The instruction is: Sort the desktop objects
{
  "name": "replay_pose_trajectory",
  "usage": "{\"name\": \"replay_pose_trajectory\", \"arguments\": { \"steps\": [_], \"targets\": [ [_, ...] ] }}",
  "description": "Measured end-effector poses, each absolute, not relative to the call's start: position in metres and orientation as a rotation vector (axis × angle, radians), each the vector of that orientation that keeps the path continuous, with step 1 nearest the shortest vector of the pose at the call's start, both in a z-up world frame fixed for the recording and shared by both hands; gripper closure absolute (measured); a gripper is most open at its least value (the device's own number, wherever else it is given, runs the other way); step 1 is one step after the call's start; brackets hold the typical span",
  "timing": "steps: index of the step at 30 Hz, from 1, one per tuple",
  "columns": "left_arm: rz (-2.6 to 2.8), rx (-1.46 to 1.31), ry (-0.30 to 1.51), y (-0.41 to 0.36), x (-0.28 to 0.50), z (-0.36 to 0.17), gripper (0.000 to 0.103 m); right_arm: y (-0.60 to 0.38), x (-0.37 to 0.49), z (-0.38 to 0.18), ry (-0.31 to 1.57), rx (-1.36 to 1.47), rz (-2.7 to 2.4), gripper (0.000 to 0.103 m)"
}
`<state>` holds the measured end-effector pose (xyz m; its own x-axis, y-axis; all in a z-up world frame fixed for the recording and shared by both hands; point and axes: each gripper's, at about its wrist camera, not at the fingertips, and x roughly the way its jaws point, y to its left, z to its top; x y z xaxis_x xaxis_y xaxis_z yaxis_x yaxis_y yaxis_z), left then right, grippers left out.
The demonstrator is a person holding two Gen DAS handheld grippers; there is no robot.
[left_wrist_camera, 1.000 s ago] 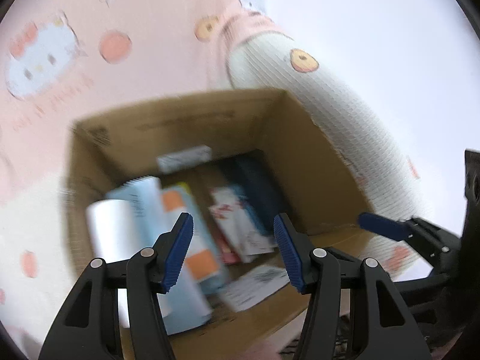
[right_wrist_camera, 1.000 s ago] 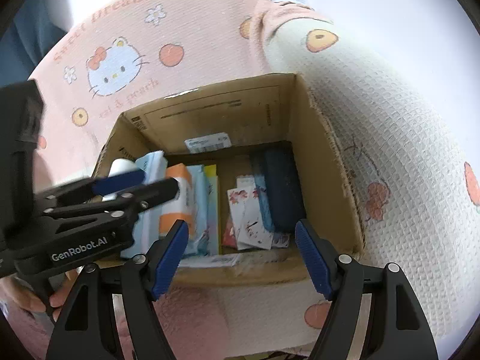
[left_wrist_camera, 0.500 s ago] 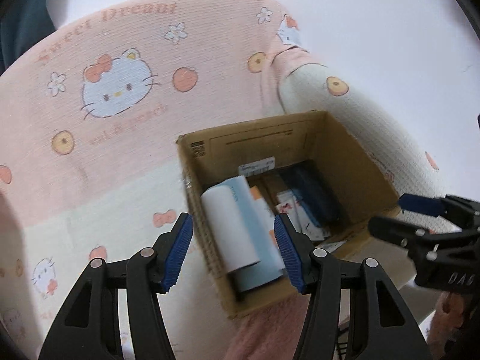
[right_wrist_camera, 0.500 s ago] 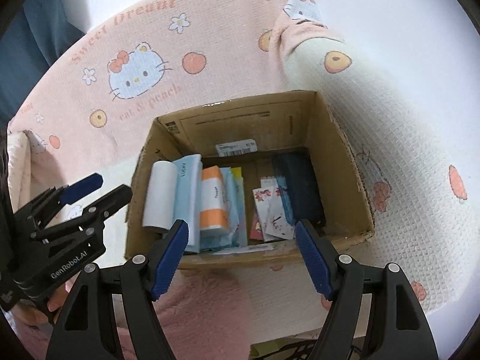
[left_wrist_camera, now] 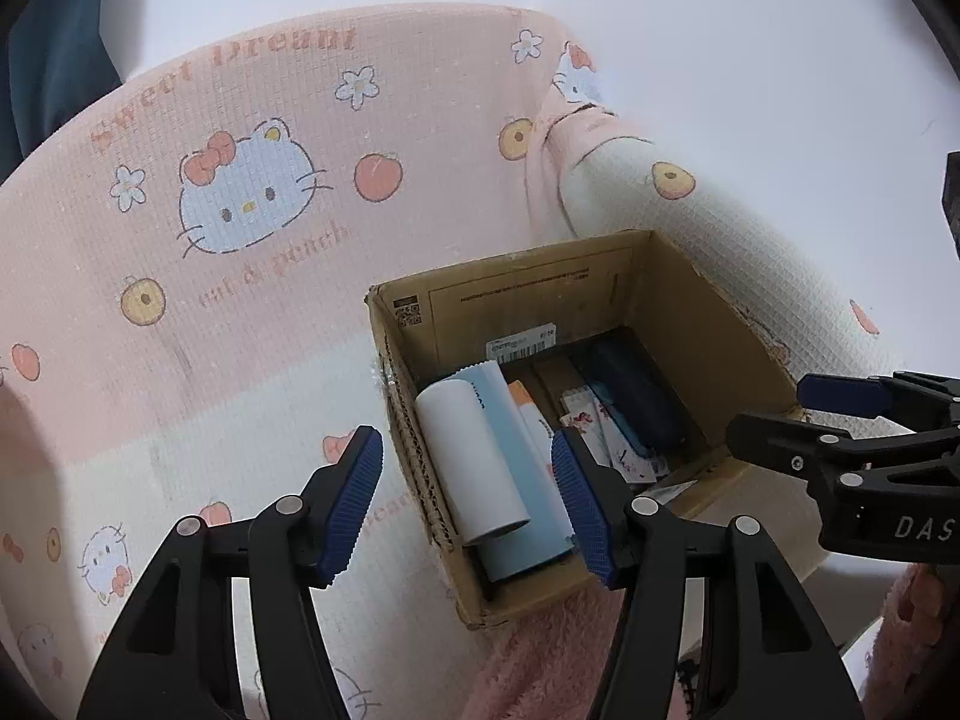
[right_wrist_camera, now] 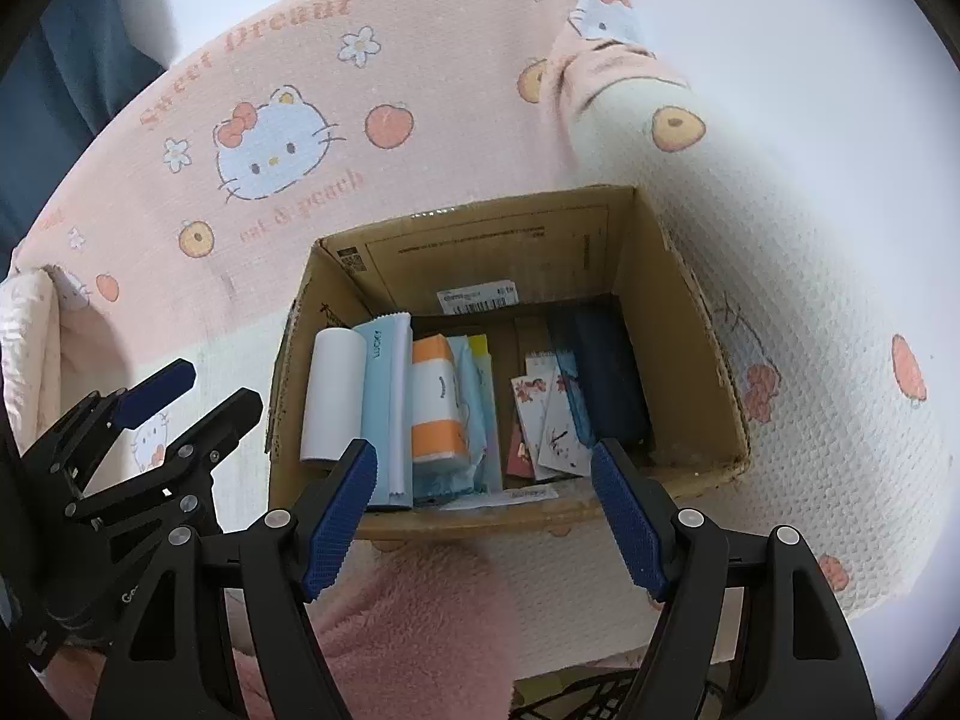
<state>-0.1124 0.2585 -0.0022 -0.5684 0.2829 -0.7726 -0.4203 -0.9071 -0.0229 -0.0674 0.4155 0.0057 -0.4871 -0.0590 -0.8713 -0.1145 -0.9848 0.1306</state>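
Left gripper (left_wrist_camera: 465, 507): I hold it above the box's near left corner; its jaws stand spread, nothing between them. The ribbed blue pads (left_wrist_camera: 351, 507) frame the white roll from above, which I judge to be a hover, not a grasp.

Right gripper (right_wrist_camera: 483, 519): I hold it over the box's near wall, likewise spread wide and empty. In the left view it shows from the side at the right edge, just beside the box's right wall.

Cardboard box (right_wrist_camera: 672, 294): open-topped, corrugated, brown, with a frayed near edge. It sits on the blanket and serves as the bin, so the sorted things lie inside it.

White roll (right_wrist_camera: 333, 393): a smooth cylinder lying flat against the left wall, probably placed there because its length fits the box's depth.

Pale blue packet (right_wrist_camera: 387, 408): flat, with a serrated far edge, touching the roll on its right.

Orange-and-white pack (right_wrist_camera: 438, 405): a soft rectangular pack, beside the blue packet.

Patterned cards (right_wrist_camera: 549, 420): thin paper sheets, overlapping, in the right half.

Dark case (right_wrist_camera: 609, 378): oblong and matte, set along the right wall.

Blanket (right_wrist_camera: 252, 192): pink and cream waffle-textured cloth printed with a cartoon cat and peaches. A fluffier pink fabric lies nearest me.

Task stage: I judge the box well filled; I see no loose item outside it.
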Motion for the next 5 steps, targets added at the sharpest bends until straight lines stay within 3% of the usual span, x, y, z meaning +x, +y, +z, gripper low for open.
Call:
{"name": "replay_pose_trajectory", "arguments": {
  "steps": [5],
  "targets": [
    [2.448,-1.166,0.191,0.2561,-0.1085,0.0000,0.040,0.4172,-0.0665,0.0042,0.276,-1.576,2.659,0.030]
  ]
}}
